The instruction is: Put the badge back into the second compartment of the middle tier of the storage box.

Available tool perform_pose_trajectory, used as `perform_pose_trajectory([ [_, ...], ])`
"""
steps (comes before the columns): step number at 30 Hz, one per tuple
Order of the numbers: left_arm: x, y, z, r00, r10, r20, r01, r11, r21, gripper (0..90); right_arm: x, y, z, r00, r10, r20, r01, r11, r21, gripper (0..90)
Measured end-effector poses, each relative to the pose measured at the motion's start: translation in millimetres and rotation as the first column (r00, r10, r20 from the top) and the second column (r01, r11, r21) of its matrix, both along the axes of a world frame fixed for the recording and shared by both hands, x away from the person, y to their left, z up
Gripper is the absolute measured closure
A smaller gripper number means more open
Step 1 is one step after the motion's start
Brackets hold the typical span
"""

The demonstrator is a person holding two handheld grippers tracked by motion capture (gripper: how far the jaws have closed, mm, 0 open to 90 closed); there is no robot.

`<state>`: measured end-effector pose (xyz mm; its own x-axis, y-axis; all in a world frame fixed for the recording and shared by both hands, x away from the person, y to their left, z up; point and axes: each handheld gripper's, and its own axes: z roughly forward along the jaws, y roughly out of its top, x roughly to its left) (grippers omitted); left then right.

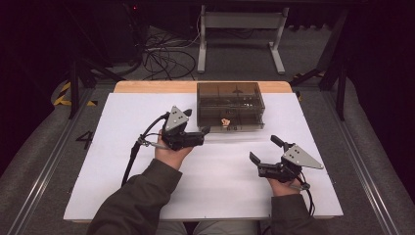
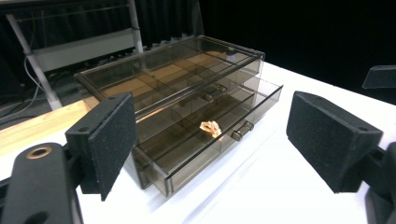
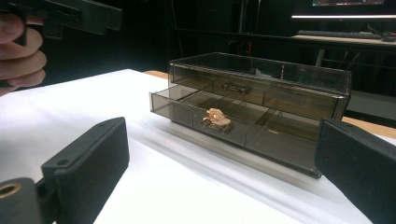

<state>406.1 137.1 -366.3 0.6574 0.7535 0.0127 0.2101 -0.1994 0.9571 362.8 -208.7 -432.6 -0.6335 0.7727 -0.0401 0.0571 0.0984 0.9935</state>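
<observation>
**Bottom drawer standing open, small item inside**

White tabletop (image 1: 147, 161) is carrying one smoky clear drawer box (image 1: 230, 93) at its far edge, with dark floor and cables lying beyond. Its lower drawer (image 2: 210, 140) is sitting pulled out, and one small tan item (image 2: 210, 128) is lying in the drawer's middle section, just behind the front handle.

One left gripper (image 1: 201, 132) is hovering just beside the drawer's front, its jaws standing wide with nothing between them. One right gripper (image 1: 264, 149) is waiting well apart, nearer the person, jaws likewise spread and empty.

Risks, as I judge them: the light box may be sliding back if the drawer gets pushed without bracing, and a careless jaw could be catching the drawer's thin front wall, or pinching the small item badly so that it slips out.
</observation>
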Motion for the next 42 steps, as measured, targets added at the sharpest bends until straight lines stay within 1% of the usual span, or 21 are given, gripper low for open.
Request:
perform_pose_trajectory([
  [6,-9.2,14.2,0.8,0.9997,0.014,0.019,-0.014,0.9998,-0.016,12.9,-0.4,0.3,-0.1,1.0000,0.000,-0.002,0.000,1.000,0.000,4.2],
  [8,-11.9,18.1,0.2,0.9997,0.017,0.017,-0.017,0.9995,-0.026,12.1,-0.6,0.3,0.0,1.0000,-0.001,-0.002,0.001,1.000,0.001,4.2],
  [10,-14.0,21.9,-0.5,0.9995,0.019,0.023,-0.019,0.9995,-0.024,11.6,-0.8,0.4,-0.1,1.0000,-0.001,-0.001,0.001,1.000,0.000,4.2],
  [13,-17.1,26.7,-1.2,0.9995,0.019,0.024,-0.018,0.9993,-0.031,10.6,-1.0,0.8,-0.2,1.0000,-0.001,-0.002,0.001,1.000,0.001,4.2],
  [18,-23.4,34.7,-0.1,0.9982,0.024,0.055,-0.022,0.9991,-0.037,8.8,-1.1,0.9,-0.3,1.0000,-0.002,-0.003,0.002,1.000,0.001,4.2],
  [22,-29.0,41.0,0.6,0.9973,0.025,0.069,-0.022,0.9988,-0.044,8.3,-1.1,1.0,-0.5,1.0000,-0.004,-0.002,0.004,1.000,0.001,4.2],
  [28,-36.8,48.5,-1.3,0.9970,0.027,0.072,-0.022,0.9976,-0.065,7.9,-1.3,1.1,-0.4,1.0000,-0.003,0.001,0.003,1.000,0.002,4.2],
  [32,-42.0,53.8,-1.4,0.9958,0.030,0.086,-0.025,0.9978,-0.062,7.4,-1.6,0.8,-0.3,1.0000,-0.005,0.001,0.005,1.000,0.001,4.1],
  [35,-46.0,57.9,-0.9,0.9951,0.032,0.093,-0.025,0.9973,-0.069,7.1,-1.9,0.9,-0.2,1.0000,-0.007,0.000,0.007,1.000,0.000,4.2],
  [41,-53.3,66.2,0.1,0.9932,0.038,0.110,-0.031,0.9974,-0.065,6.8,-2.1,0.8,-0.3,0.9999,-0.012,0.001,0.012,1.000,0.001,4.1],
  [42,-54.7,67.5,0.0,0.9930,0.039,0.111,-0.032,0.9971,-0.069,6.8,-2.1,0.9,-0.3,0.9999,-0.012,0.002,0.012,1.000,0.001,4.1],
])
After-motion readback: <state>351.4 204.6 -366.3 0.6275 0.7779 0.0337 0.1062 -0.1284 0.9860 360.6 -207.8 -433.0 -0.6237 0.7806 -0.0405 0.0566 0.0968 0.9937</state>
